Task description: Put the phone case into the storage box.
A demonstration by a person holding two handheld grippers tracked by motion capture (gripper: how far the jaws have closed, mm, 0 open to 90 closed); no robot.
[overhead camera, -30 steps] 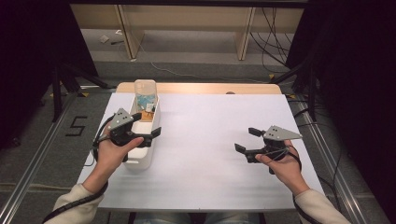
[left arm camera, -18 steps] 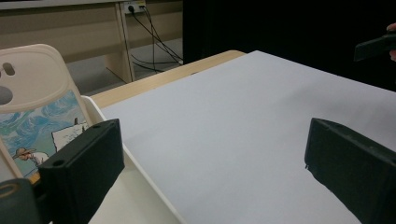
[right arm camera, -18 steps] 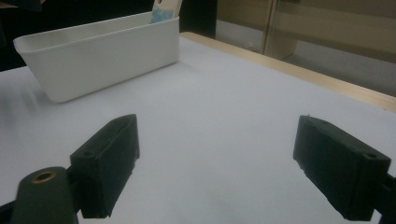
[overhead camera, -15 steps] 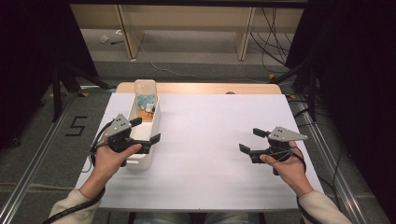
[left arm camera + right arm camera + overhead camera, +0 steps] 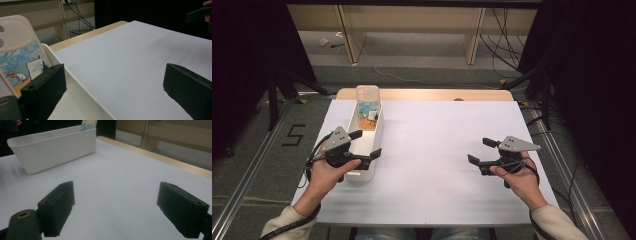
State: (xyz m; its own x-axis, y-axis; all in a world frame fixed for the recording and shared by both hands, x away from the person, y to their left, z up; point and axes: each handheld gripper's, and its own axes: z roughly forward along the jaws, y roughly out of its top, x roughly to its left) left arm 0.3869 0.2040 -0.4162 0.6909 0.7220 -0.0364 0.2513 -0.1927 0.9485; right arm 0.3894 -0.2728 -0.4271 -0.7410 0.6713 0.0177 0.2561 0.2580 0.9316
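A long white bin [image 5: 371, 141] stands on the left of the white table top [image 5: 437, 150]. At its far end an upright cream paddle card [image 5: 367, 102] with a blue painted picture sticks out. My left gripper [image 5: 366, 144] hovers over the bin's near half and is open. In the left gripper view its left jaw is over the bin's inside and its right jaw over the table, with the bin's wall [image 5: 77, 81] running between them, and the card [image 5: 22, 56] stands ahead. My right gripper [image 5: 480, 151] is open on the right, nothing between its jaws [image 5: 120, 211]. It faces the bin [image 5: 55, 147].
The white sheet covers a wooden table whose far edge [image 5: 427, 94] shows. Metal rails run along both sides on the floor. A shelf frame and cables lie beyond the table. The other gripper's jaw [image 5: 198, 13] shows far off in the left gripper view.
My left gripper has slid a little toward the near edge along the bin. The right gripper has kept its place, jaws unchanged.
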